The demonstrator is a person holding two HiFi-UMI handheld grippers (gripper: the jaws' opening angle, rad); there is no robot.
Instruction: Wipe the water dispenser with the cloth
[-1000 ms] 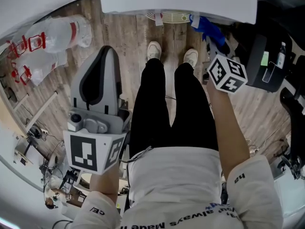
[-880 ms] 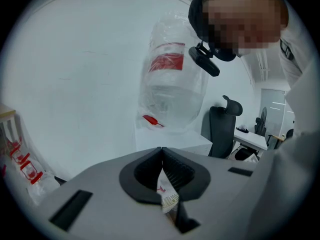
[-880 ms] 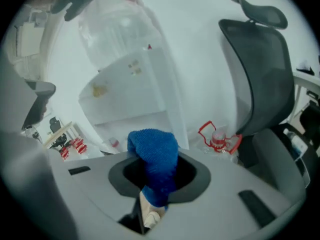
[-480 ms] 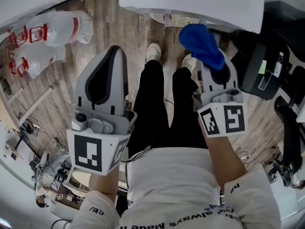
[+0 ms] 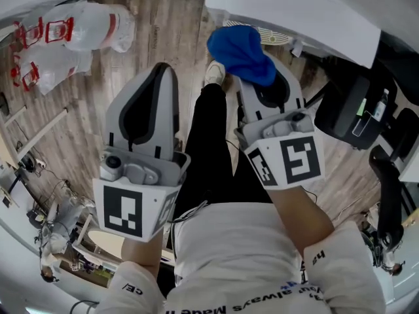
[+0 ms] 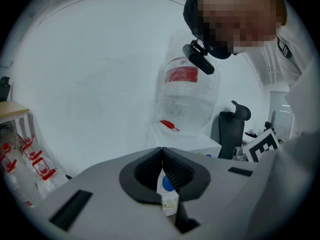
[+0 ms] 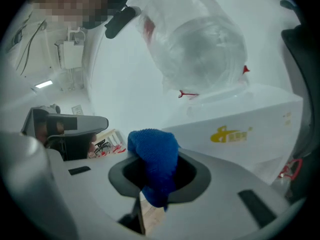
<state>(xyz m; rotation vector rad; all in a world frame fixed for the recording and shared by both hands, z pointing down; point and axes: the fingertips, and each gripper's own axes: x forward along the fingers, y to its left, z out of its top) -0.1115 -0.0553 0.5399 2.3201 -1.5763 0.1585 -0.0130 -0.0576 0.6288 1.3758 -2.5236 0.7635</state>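
- Wood-plank floor [image 5: 163, 18], white walls; spare water bottles [image 5: 78, 31] lay at floor's left; black office chair [image 6: 231, 129] stood beside dispenser.
- White water dispenser [image 7: 250, 119] stood ahead, inverted clear bottle [image 7: 200, 44] on top.
- Yellow logo [image 7: 231, 133] on dispenser body and red label on bottle, both too small to read.
- Left gripper [image 5: 163, 70]: jaws together, nothing between them.
- Right gripper [image 5: 262, 90]: jaws clamped on blue cloth [image 7: 154, 159], which bunched above the tips near dispenser front; contact unclear.

I see a nubbly blue cloth [image 7: 152, 156], smooth white water dispenser [image 7: 265, 119], clear plastic bottle [image 7: 200, 49] and wood-grain floor [image 5: 163, 38].
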